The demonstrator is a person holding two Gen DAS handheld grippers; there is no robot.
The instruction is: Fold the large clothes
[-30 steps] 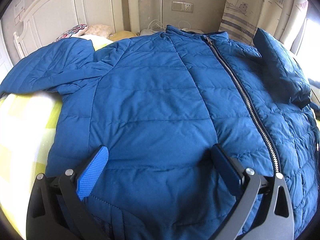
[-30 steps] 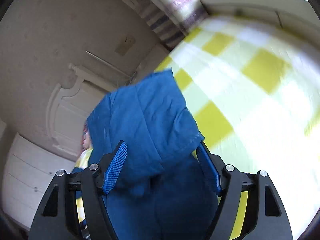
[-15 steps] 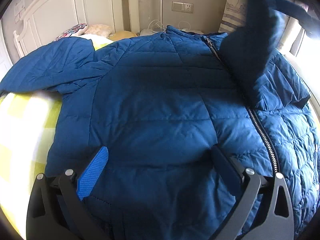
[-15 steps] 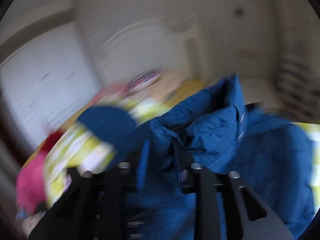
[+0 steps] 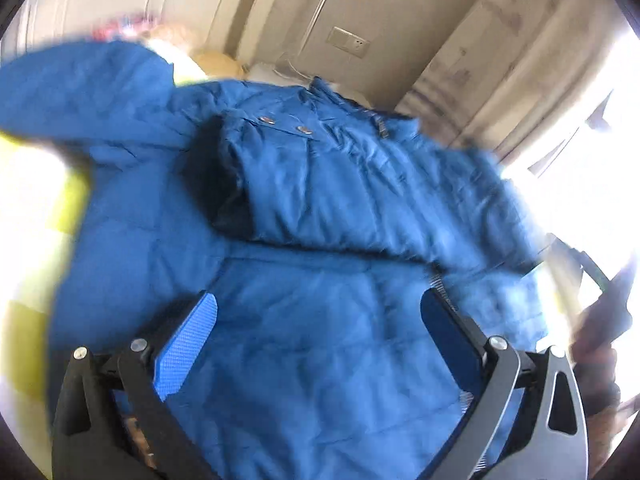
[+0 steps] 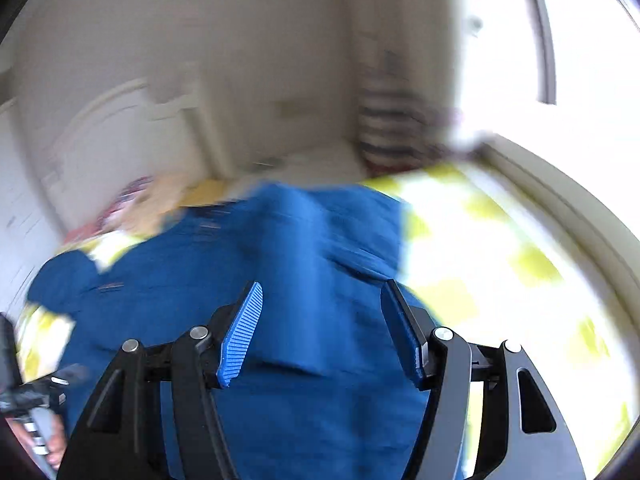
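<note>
A large blue quilted jacket (image 5: pixel 304 320) lies spread on a yellow-and-white checked bed (image 5: pixel 36 216). Its right sleeve (image 5: pixel 328 196) lies folded across the chest, dark cuff to the left. The other sleeve (image 5: pixel 80 88) stretches out to the far left. My left gripper (image 5: pixel 320 320) is open and empty above the jacket's lower front. My right gripper (image 6: pixel 320 312) is open and empty above the jacket (image 6: pixel 260 280) near its right edge. Both views are blurred.
A white headboard (image 6: pixel 120 128) and pillows (image 5: pixel 208 60) stand at the far end of the bed. A wall socket (image 5: pixel 347 42) and a curtain (image 5: pixel 500 68) are behind. The checked bedsheet (image 6: pixel 500 280) shows right of the jacket, by a bright window (image 6: pixel 592 60).
The right gripper carried the sleeve across the jacket's chest, let it go and opened. The left gripper's view has tilted and shifted; it stays open.
</note>
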